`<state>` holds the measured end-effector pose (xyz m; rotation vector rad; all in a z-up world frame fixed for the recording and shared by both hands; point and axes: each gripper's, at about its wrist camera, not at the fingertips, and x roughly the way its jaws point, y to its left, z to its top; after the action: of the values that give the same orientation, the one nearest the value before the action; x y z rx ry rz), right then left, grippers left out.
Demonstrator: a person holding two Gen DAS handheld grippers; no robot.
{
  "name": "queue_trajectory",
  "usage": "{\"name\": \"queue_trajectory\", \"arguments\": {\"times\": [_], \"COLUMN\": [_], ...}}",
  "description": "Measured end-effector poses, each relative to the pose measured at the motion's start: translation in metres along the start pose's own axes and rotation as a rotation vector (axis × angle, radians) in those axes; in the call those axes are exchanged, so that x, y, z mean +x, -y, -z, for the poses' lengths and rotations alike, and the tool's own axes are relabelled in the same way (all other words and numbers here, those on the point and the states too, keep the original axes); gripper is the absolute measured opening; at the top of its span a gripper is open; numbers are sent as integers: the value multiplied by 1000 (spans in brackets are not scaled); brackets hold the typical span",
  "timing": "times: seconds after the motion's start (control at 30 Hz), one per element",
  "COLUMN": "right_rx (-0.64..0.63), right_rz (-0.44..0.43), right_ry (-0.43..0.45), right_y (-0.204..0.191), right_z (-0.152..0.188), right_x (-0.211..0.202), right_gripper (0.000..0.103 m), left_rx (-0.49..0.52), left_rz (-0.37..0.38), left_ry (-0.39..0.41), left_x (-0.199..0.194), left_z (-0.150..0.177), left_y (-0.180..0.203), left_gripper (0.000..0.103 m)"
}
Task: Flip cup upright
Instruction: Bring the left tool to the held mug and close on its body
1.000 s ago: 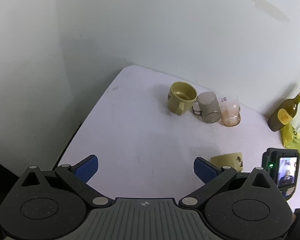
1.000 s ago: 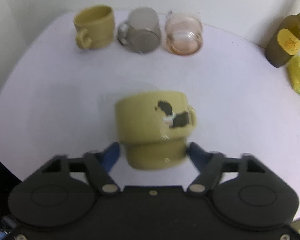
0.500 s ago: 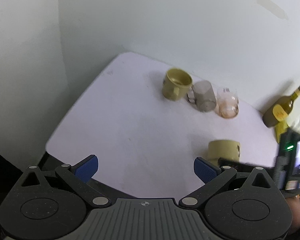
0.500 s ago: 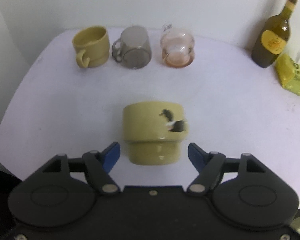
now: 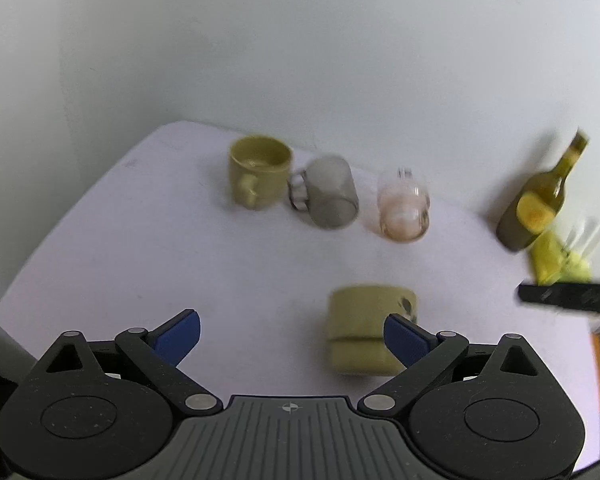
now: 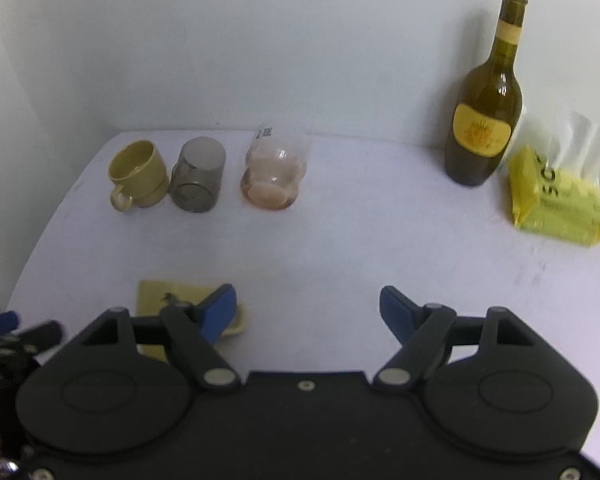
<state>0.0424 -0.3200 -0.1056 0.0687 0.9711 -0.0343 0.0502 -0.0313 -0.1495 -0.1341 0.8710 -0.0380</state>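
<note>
The left gripper [image 5: 292,330] is being held wide open and empty, with the inverted cup [image 5: 364,330] standing on the table [image 5: 140,248] just ahead, partly behind its right finger, axis vertical, base up. The right gripper [image 6: 308,308] is likewise spread wide, the cup lying off past its left finger. 1 second ago it was bracketing the cup; now the left is being brought nearer.

Left wrist view: we look forward and down over the left gripper [image 5: 292,332] from the near edge of the surface [image 5: 140,248], toward the back wall.
Right wrist view: we sit to its right, facing the same wall over the right gripper [image 6: 306,308].
Shared: both views catch the row of cups [image 5: 328,192] [image 6: 198,174], the bottle [image 5: 536,204] [image 6: 484,120] and the near mug [image 5: 364,332] [image 6: 172,292].
</note>
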Motion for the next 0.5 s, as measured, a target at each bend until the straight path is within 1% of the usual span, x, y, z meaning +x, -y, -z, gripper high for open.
{"name": "queue_trajectory", "arguments": {"times": [0.03, 0.1, 0.17, 0.23, 0.27, 0.33, 0.37, 0.4, 0.47, 0.5], "right_rx": [-4, -45, -72, -109, -129, -149, -160, -175, -183, -181], "right_rz": [-2, -29, -43, -59, -68, -75, -77, -74, -63, -55], "right_ry": [1, 1, 0, -7, -11, -15, -20, -30, -38, -43], "right_y": [4, 23, 31, 38, 42, 48, 49, 52, 53, 53], "right_z": [2, -3, -5, -6, -6, -6, -5, -5, -5, -5], "right_x": [-1, -3, -2, -5, -6, -9, -9, -9, -9, -9], "right_gripper": [77, 77, 77, 77, 77, 77, 77, 77, 77, 77], "left_rx": [3, 2, 5, 10, 5, -35, -43, -53, -45, -20], "left_rz": [1, -6, -12, -33, -54, -63, -67, -82, -87, -91], "left_ry": [-3, 9, 28, 44, 59, 68, 68, 68, 64, 64], "left_x": [14, 25, 34, 44, 53, 69, 70, 80, 84, 94], "left_z": [9, 21, 30, 40, 46, 52, 52, 55, 59, 63], "left_y": [17, 32, 42, 53, 58, 60, 59, 58, 58, 57], "left_gripper": [99, 99, 96, 96, 96, 96, 96, 96, 96, 96]}}
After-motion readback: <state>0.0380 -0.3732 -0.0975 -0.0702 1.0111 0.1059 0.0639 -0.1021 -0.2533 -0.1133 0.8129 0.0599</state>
